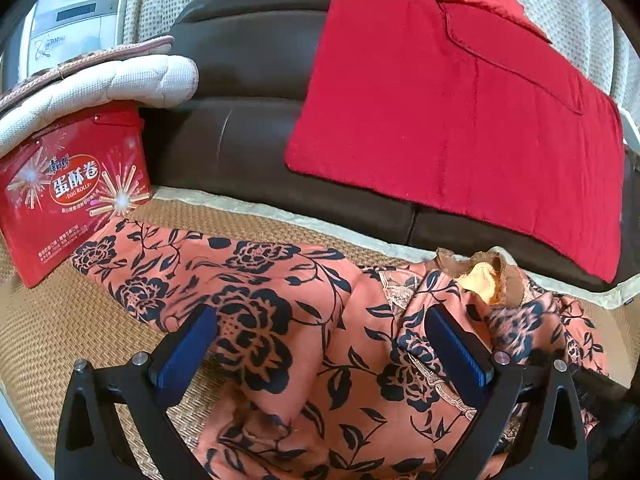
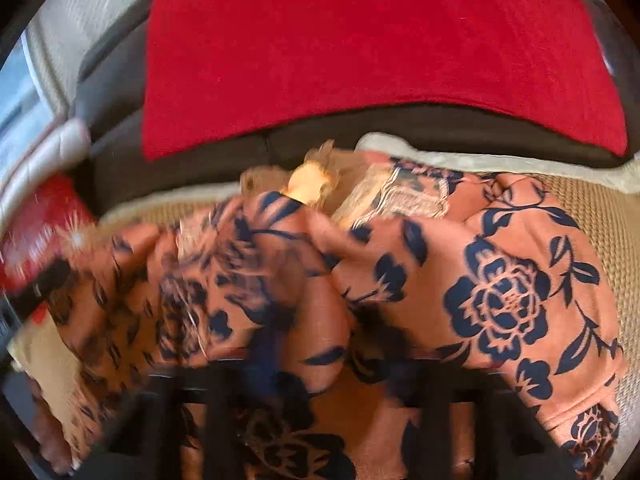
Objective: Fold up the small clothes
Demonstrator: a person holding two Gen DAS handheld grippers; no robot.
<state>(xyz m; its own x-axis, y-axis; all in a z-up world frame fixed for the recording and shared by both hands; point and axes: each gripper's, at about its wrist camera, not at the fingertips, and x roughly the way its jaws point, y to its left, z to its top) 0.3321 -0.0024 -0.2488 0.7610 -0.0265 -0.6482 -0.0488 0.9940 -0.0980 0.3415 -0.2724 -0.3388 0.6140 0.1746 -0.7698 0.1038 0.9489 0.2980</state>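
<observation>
An orange garment with dark blue flowers [image 1: 280, 320] lies crumpled on a woven mat [image 1: 60, 320]. My left gripper [image 1: 324, 340] hovers over it, jaws wide apart, with the cloth beneath and between the blue pads [image 1: 192, 344] but not pinched. The right wrist view is blurred. There the same garment [image 2: 500, 300] bunches up over my right gripper [image 2: 332, 364], whose dark fingers stand close together with a ridge of the cloth squeezed between them. A tan and yellow lining [image 1: 484, 280] shows at the garment's far edge.
A red egg-roll box [image 1: 68, 184] stands at the left on the mat, with a white cushion [image 1: 100, 84] on top. Behind the mat rises a brown sofa back [image 1: 240, 100] draped with a red quilt [image 1: 460, 120].
</observation>
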